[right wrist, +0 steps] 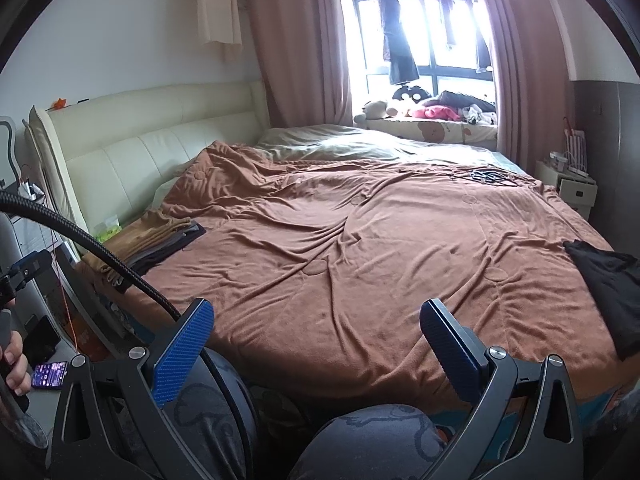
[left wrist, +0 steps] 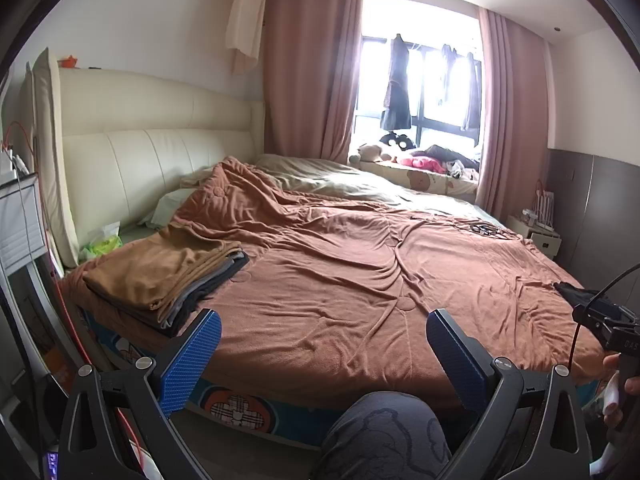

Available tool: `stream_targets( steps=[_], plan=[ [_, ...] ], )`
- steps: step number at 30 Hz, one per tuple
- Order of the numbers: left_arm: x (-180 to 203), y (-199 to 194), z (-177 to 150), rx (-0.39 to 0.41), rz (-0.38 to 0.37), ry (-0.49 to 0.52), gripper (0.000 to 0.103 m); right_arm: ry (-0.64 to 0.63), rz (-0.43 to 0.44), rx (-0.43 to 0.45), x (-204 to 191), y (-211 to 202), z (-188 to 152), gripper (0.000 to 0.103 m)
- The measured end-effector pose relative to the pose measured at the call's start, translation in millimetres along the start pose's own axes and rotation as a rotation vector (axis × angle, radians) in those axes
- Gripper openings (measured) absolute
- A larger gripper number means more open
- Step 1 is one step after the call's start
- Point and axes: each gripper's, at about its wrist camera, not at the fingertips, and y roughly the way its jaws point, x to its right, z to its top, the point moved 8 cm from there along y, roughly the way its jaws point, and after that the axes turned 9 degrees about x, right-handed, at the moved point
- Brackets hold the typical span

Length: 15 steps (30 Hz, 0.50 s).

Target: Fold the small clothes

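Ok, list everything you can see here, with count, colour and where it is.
folded clothes stack: one, tan over grey and black, bed's near left corner
black garment: one, unfolded, bed's right edge
blanket: one, rust brown, spread over the bed
headboard: one, cream, left
tissue pack: one, green, by headboard
curtains: pink, beside window
hanging clothes: dark, at window
plush toys: several, on windowsill
nightstand: one, white, far right
phone: one, lit, floor left
knees: patterned grey trousers
left gripper: open, empty
right gripper: open, empty
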Motion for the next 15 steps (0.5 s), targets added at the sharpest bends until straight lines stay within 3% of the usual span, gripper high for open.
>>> stream_targets(
  steps=[15],
  plan=[
    [7.7, -4.5, 1.3, 0.009, -0.008, 0.019, 0.103, 0.009, -0.015, -0.011, 4.9, -1.1, 1.3, 0.103]
  ],
)
